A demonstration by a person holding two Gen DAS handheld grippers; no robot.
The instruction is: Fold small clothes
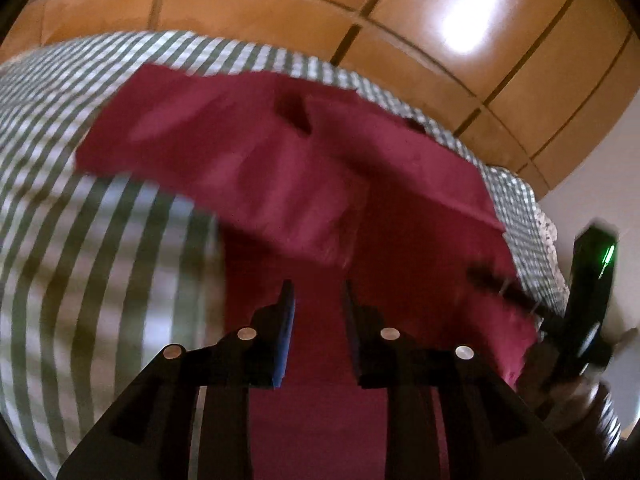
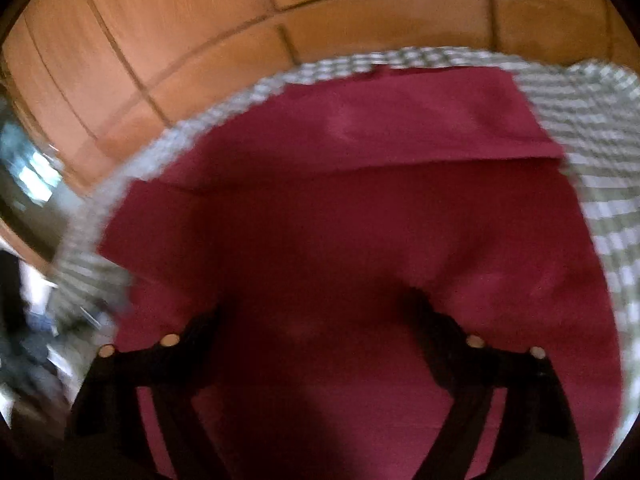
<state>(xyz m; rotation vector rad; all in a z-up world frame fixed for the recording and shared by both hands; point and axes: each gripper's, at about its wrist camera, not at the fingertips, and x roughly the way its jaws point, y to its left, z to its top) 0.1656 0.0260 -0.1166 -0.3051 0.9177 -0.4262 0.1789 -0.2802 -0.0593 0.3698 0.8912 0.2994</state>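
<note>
surface: green-white checked cloth (image 1: 60, 128) | on it: dark red garment (image 2: 360, 220), partly folded | below: orange floor tiles (image 1: 260, 4)

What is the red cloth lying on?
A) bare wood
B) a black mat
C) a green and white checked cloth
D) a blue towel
C: the red cloth lies on a green and white checked cloth, whose checks show around its edges in both views.

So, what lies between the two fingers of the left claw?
In the left wrist view, only the dark red cloth shows in the gap of the left claw. The fingers stand apart and pinch nothing.
</note>
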